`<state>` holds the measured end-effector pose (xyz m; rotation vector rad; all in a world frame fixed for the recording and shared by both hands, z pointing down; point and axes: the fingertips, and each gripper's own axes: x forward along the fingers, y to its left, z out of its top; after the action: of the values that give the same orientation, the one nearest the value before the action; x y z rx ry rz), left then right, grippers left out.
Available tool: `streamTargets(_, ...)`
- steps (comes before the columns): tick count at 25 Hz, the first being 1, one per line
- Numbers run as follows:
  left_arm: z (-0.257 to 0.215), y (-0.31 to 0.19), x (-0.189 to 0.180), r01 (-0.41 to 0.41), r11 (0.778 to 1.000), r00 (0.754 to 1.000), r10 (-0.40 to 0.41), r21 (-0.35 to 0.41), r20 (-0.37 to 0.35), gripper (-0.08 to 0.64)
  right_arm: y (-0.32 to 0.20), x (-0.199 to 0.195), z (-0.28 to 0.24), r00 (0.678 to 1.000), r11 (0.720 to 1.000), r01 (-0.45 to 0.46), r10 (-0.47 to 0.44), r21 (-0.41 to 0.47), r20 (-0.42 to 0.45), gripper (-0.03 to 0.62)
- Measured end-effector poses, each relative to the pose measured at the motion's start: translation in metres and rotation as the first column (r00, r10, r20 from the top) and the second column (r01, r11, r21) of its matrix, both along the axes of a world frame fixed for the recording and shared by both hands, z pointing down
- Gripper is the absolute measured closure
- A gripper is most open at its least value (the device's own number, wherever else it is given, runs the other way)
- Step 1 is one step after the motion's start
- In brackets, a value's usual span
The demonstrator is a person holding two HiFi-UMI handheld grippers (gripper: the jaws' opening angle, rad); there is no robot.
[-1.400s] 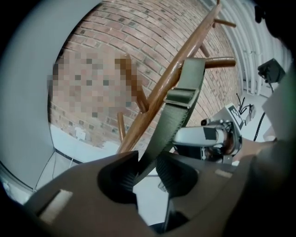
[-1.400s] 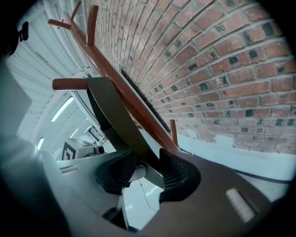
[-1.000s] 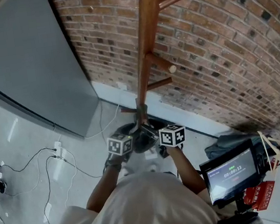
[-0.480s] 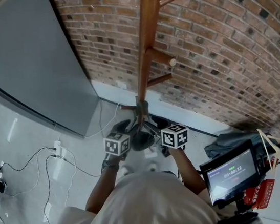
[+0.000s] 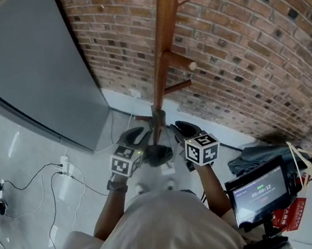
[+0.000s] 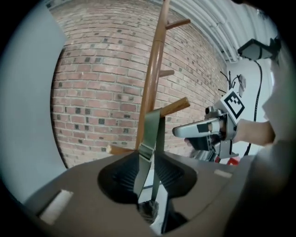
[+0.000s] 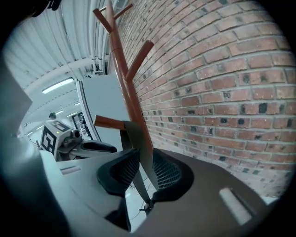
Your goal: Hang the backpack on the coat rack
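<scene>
Setting: a red brick wall [image 5: 249, 50] with a grey panel [image 5: 27, 70] leaning or standing to its left, above a glossy pale floor [image 5: 29, 162] crossed by cables [image 5: 49, 182]. A monitor [image 5: 260, 190] stands at the lower right.

Coat rack [image 5: 161, 39]: wooden, upright against the wall, with angled pegs up its pole.

Backpack [image 5: 159, 154]: a dark bulk low beside the pole, directly between the two grippers. Its olive-grey straps [image 6: 150, 139] run up to a low peg [image 6: 178, 105] and are looped over it at the pole. Whether the bag clears the floor cannot be determined.

Left gripper [image 5: 139, 136]: level with the low peg, on the pole's left side. Its jaws have just been closing and now stand part-way apart. One strap passes between the pads with a gap on either side; nothing is clamped.

Right gripper [image 5: 181, 129]: opposite, on the pole's right side. Its jaws have likewise just been closing. The other strap [image 7: 138, 152] hangs between them, released and not pinched.
</scene>
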<state>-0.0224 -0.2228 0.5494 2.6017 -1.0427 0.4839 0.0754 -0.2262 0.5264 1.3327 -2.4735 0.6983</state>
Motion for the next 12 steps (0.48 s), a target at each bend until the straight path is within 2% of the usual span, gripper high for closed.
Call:
streamTargets(2,-0.017,-0.001,0.0,-0.006,0.999,1.0,0.005,0.042,0.03,0.485,-0.002,0.001,-0.016,1.0,0.999,-0.006,0.005,0.035,0.006,0.517)
streamTargets(5,-0.041,-0.004,-0.004,0.016,0.996,0.999,-0.018,0.089,0.027,0.536,-0.004,0.001,-0.04,1.0,0.996,-0.007,0.007,0.094,0.004,0.546)
streamTargets(12,-0.096,-0.006,-0.01,0.045,0.986,0.999,-0.044,0.163,-0.011,0.552,-0.002,-0.006,-0.091,1.0,0.977,0.013,-0.013,0.211,-0.002,0.59)
